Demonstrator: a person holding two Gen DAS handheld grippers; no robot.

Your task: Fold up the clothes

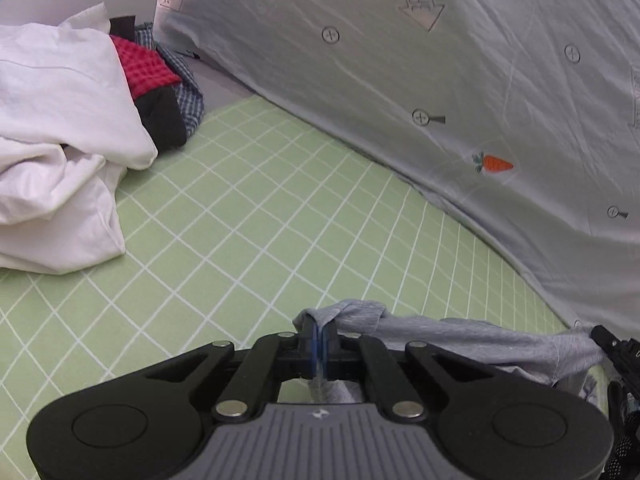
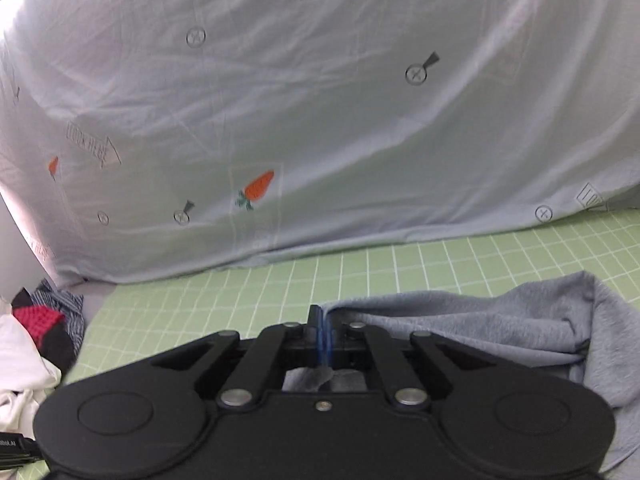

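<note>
Both claws (image 1: 318, 326) (image 2: 320, 316) on grey garment (image 2: 500, 320)

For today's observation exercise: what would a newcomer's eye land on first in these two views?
Probably the big pale sheet with orange carrots, rising behind the green grid mat. Next, the grey garment pinched in both shut jaws, and the heap of white, red and checked clothes at the mat's left.

I see soft, even indoor light with faint shadows. My right wrist view is hazier and slightly blurred; the left is sharper. Fisheye bending curves the green grid mat (image 1: 280, 208) and darkens far corners.
</note>
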